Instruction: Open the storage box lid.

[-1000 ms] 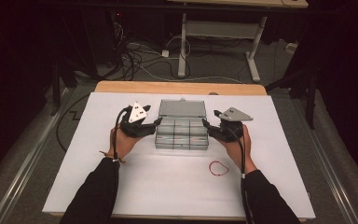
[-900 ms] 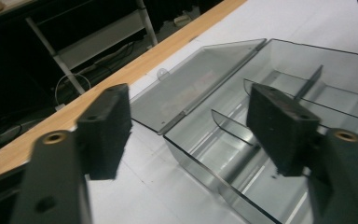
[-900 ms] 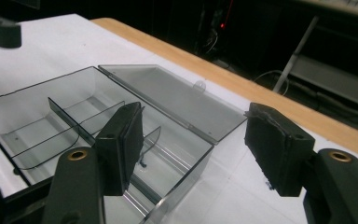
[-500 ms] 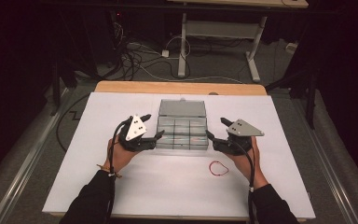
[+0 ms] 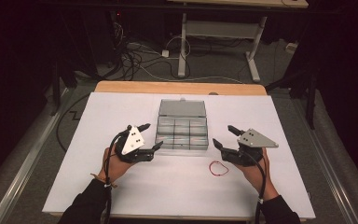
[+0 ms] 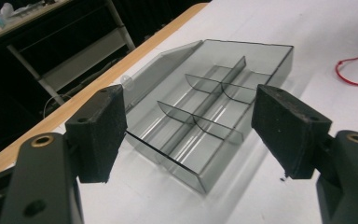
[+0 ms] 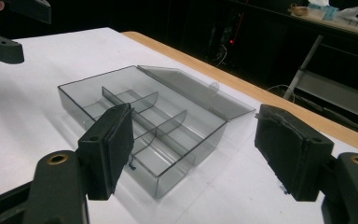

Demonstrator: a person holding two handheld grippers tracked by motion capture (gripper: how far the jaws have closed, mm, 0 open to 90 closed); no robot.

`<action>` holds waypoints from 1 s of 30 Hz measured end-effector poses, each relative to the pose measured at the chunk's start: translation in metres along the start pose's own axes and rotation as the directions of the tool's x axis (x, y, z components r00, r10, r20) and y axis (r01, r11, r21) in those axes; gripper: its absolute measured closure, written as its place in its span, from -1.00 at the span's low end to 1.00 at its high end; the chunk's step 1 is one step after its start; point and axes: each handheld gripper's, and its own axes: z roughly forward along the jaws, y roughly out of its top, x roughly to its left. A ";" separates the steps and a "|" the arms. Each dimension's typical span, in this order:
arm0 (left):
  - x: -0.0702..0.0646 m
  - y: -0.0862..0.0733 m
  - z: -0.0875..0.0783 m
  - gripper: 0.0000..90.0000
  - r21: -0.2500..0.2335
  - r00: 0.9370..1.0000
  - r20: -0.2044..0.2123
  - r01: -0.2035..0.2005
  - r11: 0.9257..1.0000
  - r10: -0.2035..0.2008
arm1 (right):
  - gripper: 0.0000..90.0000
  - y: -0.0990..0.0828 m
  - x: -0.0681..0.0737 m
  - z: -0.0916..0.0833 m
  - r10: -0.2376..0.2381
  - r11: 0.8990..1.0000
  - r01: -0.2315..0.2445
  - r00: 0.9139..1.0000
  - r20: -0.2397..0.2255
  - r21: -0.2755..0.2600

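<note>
Left claw (image 5: 150,136): jaws wide apart after just opening, nothing between the pads, positioned just off the left side of the compartment box (image 5: 182,132). Right claw (image 5: 224,136): jaws likewise wide after just opening, gripping nothing, just off the box's right side. The box is smoky transparent plastic, at the centre of the white tabletop (image 5: 93,186), lid (image 5: 182,108) folded open toward the far edge. Its divided compartments appear empty. No legible markings. A red loop (image 5: 218,168) lies near the right claw.

Smoky grey box (image 5: 182,130); red loop (image 5: 218,168)
</note>
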 end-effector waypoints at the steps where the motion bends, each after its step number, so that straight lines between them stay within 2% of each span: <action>1: -0.001 -0.001 -0.002 -0.42 0.002 1.000 0.002 -0.006 1.000 0.006 | -0.36 -0.001 0.001 -0.003 -0.001 1.000 0.001 1.000 -0.004 -0.001; 6: -0.006 -0.005 -0.008 -0.42 0.006 1.000 0.011 -0.019 1.000 0.019 | -0.37 -0.006 0.005 -0.014 -0.008 1.000 0.008 1.000 -0.016 0.006; 10: -0.010 -0.009 -0.012 -0.42 0.009 1.000 0.020 -0.024 1.000 0.024 | -0.37 -0.012 0.008 -0.020 -0.015 0.999 0.016 1.000 -0.027 0.031; 17: -0.014 -0.019 -0.019 -0.49 0.029 0.999 0.030 -0.027 0.999 0.026 | -0.34 -0.027 0.008 -0.020 -0.009 0.994 0.014 0.999 -0.046 0.109; 20: -0.014 -0.024 -0.022 -0.49 0.036 0.999 0.034 -0.014 0.999 0.012 | -0.28 -0.034 0.008 -0.015 -0.003 0.988 0.014 0.998 -0.068 0.155; 23: -0.016 -0.030 -0.025 -0.54 0.061 0.999 0.034 -0.017 0.998 0.015 | -0.22 -0.040 0.008 -0.007 0.010 0.978 0.010 0.995 -0.096 0.208; 27: -0.016 -0.040 -0.031 -0.55 0.076 1.000 0.030 -0.010 0.997 0.007 | -0.14 -0.048 0.009 0.005 0.001 0.955 0.038 0.991 -0.132 0.293; 30: -0.017 -0.045 -0.037 -0.55 0.082 1.000 0.027 0.000 0.997 -0.003 | 0.03 -0.051 0.008 0.009 0.014 0.947 0.033 0.990 -0.143 0.319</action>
